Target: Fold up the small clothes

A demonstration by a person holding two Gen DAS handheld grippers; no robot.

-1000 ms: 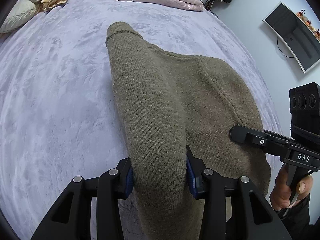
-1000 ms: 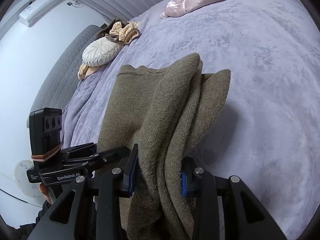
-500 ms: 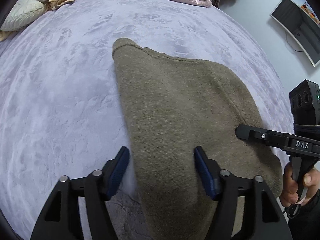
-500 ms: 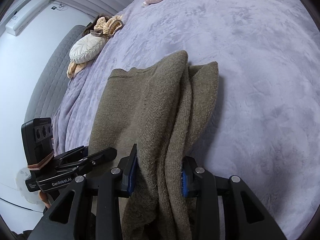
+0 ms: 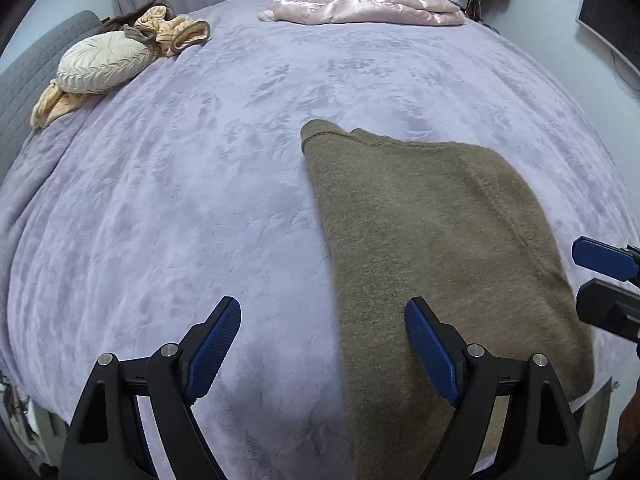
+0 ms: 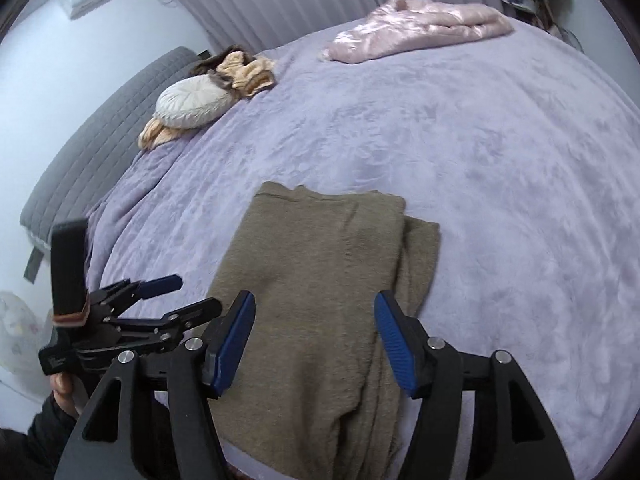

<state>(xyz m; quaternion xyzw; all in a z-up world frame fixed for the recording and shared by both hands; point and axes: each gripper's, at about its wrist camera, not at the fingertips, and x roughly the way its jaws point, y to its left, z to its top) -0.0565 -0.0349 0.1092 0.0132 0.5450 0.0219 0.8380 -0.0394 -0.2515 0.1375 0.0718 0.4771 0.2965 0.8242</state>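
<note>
An olive-brown knitted sweater (image 5: 432, 240) lies folded on the lilac bedspread near the bed's front edge, its near end hanging over it; the right wrist view shows the same sweater (image 6: 320, 264) with a doubled layer along its right side. My left gripper (image 5: 322, 320) hovers over the sweater's left edge, jaws still opening, its pads clear of the cloth. My right gripper (image 6: 314, 312) hangs above the sweater's near part, jaws opening too, not touching it. Each gripper also shows in the other's view: right gripper (image 5: 600, 276), left gripper (image 6: 176, 296).
A pink satin garment (image 5: 360, 6) lies at the bed's far side. A round cream cushion (image 5: 102, 64) and tan clothes (image 5: 172, 32) sit at the far left by the grey headboard (image 6: 80, 152). A wall screen (image 5: 612, 24) is at the right.
Both grippers have let go of the sweater and opened, the left one first. The sweater has dropped flat onto the bed. Both cameras have tipped up and drawn back, showing more bed.
</note>
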